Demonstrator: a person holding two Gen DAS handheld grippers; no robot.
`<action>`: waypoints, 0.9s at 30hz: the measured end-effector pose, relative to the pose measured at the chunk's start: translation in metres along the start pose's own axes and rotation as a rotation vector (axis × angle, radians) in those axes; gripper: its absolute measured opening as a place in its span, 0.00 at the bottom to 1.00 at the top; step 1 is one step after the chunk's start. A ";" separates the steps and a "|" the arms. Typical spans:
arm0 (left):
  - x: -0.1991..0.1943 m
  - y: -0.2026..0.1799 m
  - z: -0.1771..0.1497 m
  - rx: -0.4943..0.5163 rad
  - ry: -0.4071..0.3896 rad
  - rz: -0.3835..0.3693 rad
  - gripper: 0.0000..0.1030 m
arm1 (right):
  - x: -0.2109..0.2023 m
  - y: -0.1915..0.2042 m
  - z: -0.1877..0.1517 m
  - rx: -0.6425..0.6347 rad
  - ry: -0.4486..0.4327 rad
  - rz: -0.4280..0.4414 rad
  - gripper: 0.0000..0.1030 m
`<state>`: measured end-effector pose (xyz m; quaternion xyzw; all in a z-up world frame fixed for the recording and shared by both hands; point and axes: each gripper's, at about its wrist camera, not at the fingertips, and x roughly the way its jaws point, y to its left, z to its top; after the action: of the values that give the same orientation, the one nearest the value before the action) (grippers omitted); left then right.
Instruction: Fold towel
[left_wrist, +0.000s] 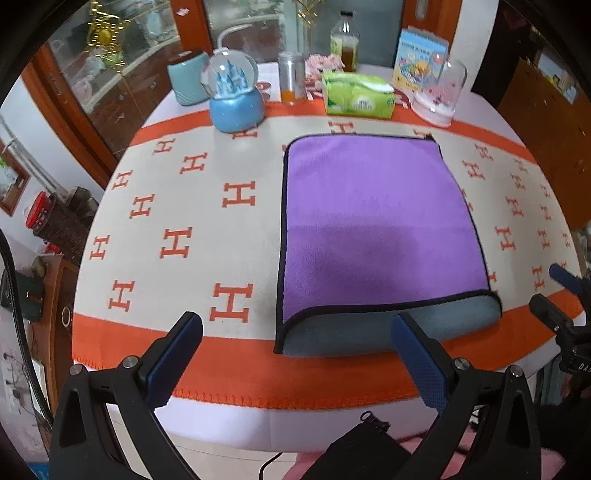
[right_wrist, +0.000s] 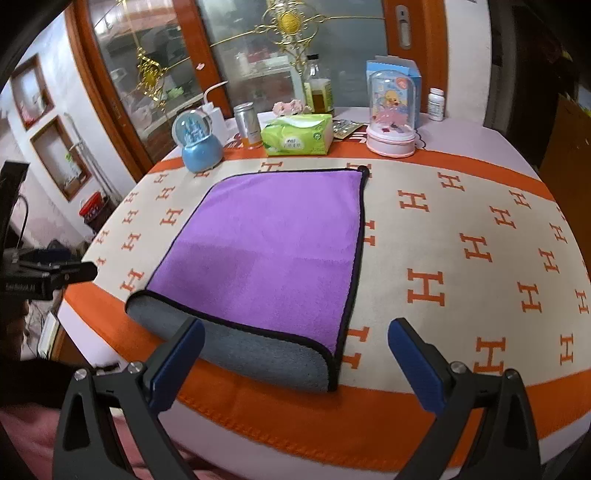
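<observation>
A purple towel (left_wrist: 373, 218) with a black hem and a grey underside lies folded over on the orange and cream tablecloth (left_wrist: 184, 206). Its grey fold faces the near table edge. My left gripper (left_wrist: 295, 332) is open and empty, hovering just before the towel's near left corner. My right gripper (right_wrist: 295, 338) is open and empty, hovering just before the towel's (right_wrist: 266, 240) near right corner. The right gripper's fingers also show at the right edge of the left wrist view (left_wrist: 554, 295).
At the far side of the table stand a blue snow globe (left_wrist: 236, 96), a green tissue pack (left_wrist: 358, 94), a metal can (left_wrist: 291, 77), a bottle (left_wrist: 345, 40), a pink glass-domed ornament (left_wrist: 439, 92) and a teal container (left_wrist: 188, 75). A glass cabinet stands behind.
</observation>
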<state>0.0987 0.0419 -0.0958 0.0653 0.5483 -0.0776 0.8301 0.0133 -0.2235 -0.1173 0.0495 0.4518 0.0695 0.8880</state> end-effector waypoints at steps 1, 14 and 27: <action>0.007 0.001 0.001 0.009 0.011 -0.008 0.98 | 0.003 -0.001 -0.002 -0.006 0.005 0.000 0.97; 0.073 0.017 -0.002 0.040 0.128 -0.082 0.98 | 0.051 -0.023 -0.029 0.066 0.144 0.046 0.82; 0.109 0.026 -0.013 -0.005 0.196 -0.130 0.77 | 0.071 -0.035 -0.035 0.117 0.223 0.124 0.44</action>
<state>0.1343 0.0639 -0.2003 0.0347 0.6301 -0.1231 0.7659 0.0288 -0.2447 -0.2000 0.1209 0.5472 0.1031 0.8218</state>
